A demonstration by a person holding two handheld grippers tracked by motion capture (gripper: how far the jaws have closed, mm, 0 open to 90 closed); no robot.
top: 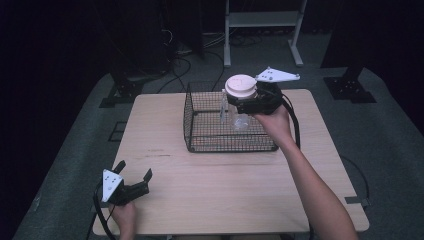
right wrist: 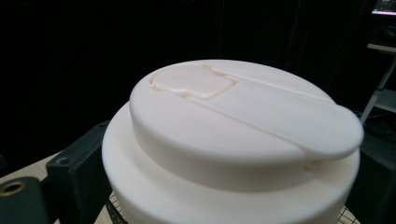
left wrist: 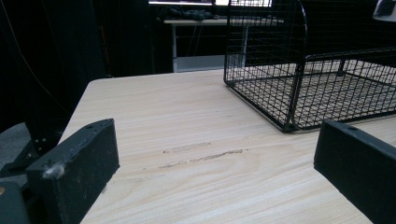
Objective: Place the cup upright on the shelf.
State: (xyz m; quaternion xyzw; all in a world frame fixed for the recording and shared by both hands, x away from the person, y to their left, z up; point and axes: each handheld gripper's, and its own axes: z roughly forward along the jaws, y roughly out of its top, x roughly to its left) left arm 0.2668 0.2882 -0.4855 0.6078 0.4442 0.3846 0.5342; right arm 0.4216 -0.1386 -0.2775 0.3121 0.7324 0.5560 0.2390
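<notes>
Over the far middle of the counter (top: 220,200), your right gripper (top: 240,102) holds a clear jar (top: 240,117) with a broad white lid (top: 241,86) above the black wire basket (top: 200,142). The fingers are closed on the jar just below the lid, one dark finger (right wrist: 77,172) showing against the lid's left flank in the right gripper view; the jar hangs upright, its base inside the basket's outline toward the far right, but whether it touches the mesh floor cannot be told from the high view. Your left gripper (top: 134,175) rests at the near left corner of the counter, fingers spread apart with nothing between them, well away from the basket. Judged from this, the step in hand is setting the jar into the basket. To do it well, keep the jar vertical and lower it straight, so the base meets the mesh flat and does not catch the far or right wall. Hold the grip firm until the base bears on the floor; clear plastic under a heavy lid is likely to tip if released early. Once seated, open the fingers fully before you draw back, lest a finger drag the lid sideways. The left gripper need not move.
</notes>
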